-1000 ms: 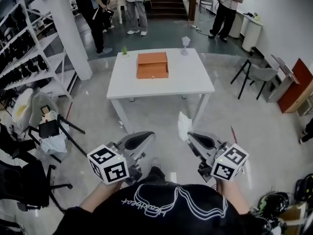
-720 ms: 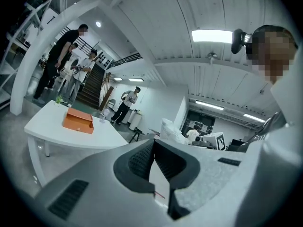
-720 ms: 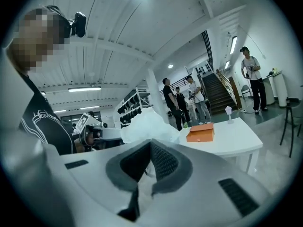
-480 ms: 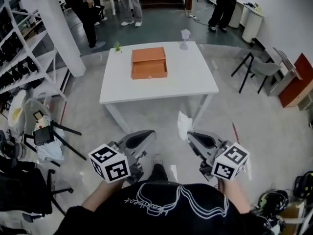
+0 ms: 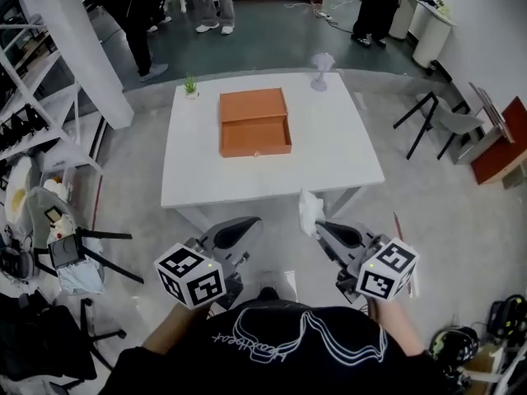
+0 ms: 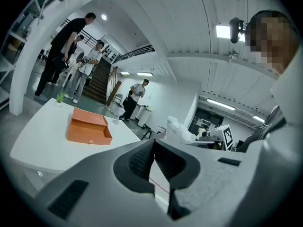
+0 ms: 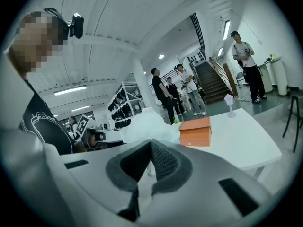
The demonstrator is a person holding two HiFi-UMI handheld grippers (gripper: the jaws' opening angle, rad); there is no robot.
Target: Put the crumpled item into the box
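The right gripper point(image 5: 321, 225) has its jaws pressed together on the lower fringe of a crumpled white paper wad point(image 5: 310, 211). In the right gripper view the pads meet at the tips point(image 7: 151, 144), and the bulk of the wad point(image 7: 149, 124) billows up above them. The left gripper point(image 5: 246, 225) is closed too, with its ribbed pads touching at the tips point(image 6: 154, 144) and nothing between them.

The wad hangs in the air in front of the person, about level with the near edge of the table in the head view and well apart from the box. It looks very light, soft and easily squashed. It does not look fragile or slippery, and the pinch probably bites through several bunched layers. That is a sound place to hold it, since a single loose flap could tear or slip free. Being so light, it may cling to a pad when the jaws part, or drift and spring open if let go from high up. I would release it low inside the box.

The open orange rectangular box point(image 5: 254, 123) lies on the white square table point(image 5: 329, 155), left of the table's middle, with its lid laid back flat on the far side. It shows in both gripper views point(image 6: 88, 130) point(image 7: 195, 131). Further off on the table, a small green potted plant point(image 5: 191, 85) stands at the far left corner. A pale goblet-shaped glass point(image 5: 322, 70) stands at the far edge, to the right.
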